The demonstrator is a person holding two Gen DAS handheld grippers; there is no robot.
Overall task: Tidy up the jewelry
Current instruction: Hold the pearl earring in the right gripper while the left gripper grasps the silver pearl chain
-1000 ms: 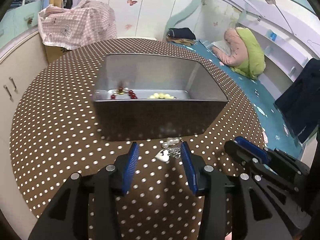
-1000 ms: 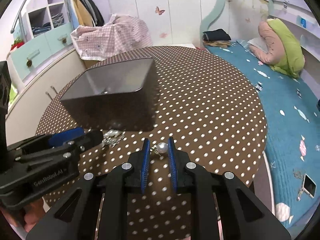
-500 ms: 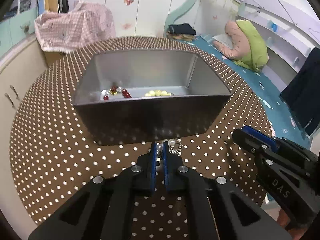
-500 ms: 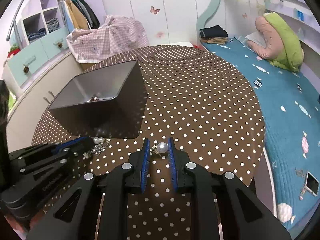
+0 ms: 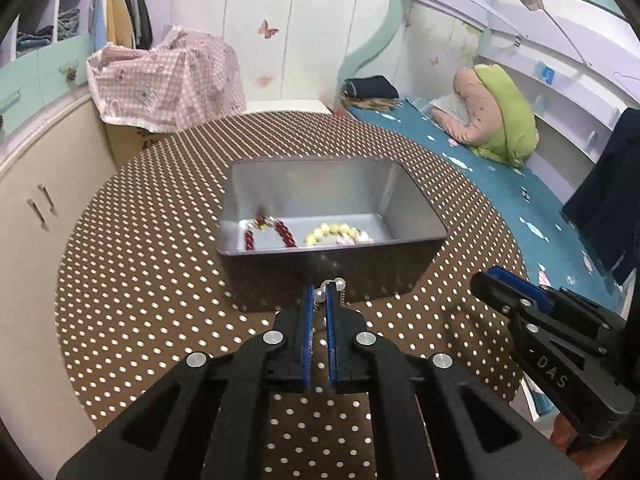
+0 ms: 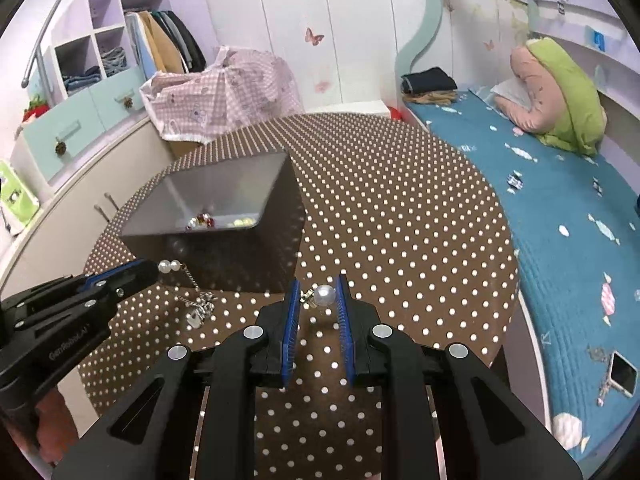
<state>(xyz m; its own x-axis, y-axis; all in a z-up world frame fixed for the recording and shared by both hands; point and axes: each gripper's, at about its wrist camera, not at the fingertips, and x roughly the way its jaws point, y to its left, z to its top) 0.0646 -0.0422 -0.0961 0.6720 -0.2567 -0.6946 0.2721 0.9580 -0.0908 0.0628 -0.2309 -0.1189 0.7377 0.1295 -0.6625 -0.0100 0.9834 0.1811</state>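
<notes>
We read "DAS" on the right claw (image 5: 500, 280) body; "GenRobot.AI", partly blurred, on the left claw (image 6: 150, 270) body; we find nothing else legible.

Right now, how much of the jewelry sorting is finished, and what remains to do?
Done: a red bead bracelet and a yellow bead bracelet lie in the metal box. In hand: the left gripper is shut on a pearl chain piece, lifted with its end dangling; the right gripper holds a pearl earring. Left: both pieces must still go into the box.
</notes>
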